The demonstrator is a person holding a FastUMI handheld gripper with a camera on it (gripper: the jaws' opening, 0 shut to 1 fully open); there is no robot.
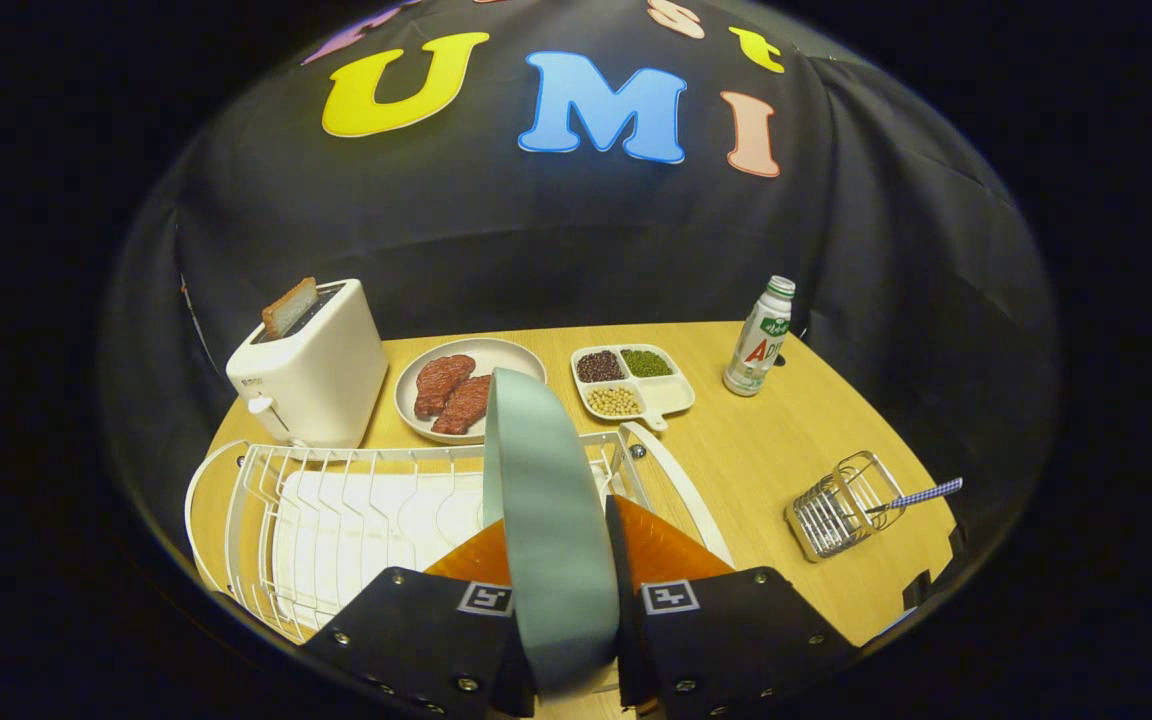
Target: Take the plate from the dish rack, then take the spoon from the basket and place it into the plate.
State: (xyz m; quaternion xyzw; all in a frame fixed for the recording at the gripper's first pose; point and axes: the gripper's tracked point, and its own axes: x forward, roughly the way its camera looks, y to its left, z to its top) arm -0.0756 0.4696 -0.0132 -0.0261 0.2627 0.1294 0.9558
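Clamping the plate [546, 500] edge-on over the dish rack [336, 500], the gripper [558, 540] faces a wooden table [756, 450] and black cloth wall [536, 240].

Tool [558, 560] clamps upright plate [546, 520], which blocks the path straight ahead. Dish rack [336, 510] fills worktop [766, 450] left; toaster [311, 365], meat plate [466, 385], bean tray [636, 385] beyond. Open worktop right, between bottle [759, 337] and spoon basket [841, 505].
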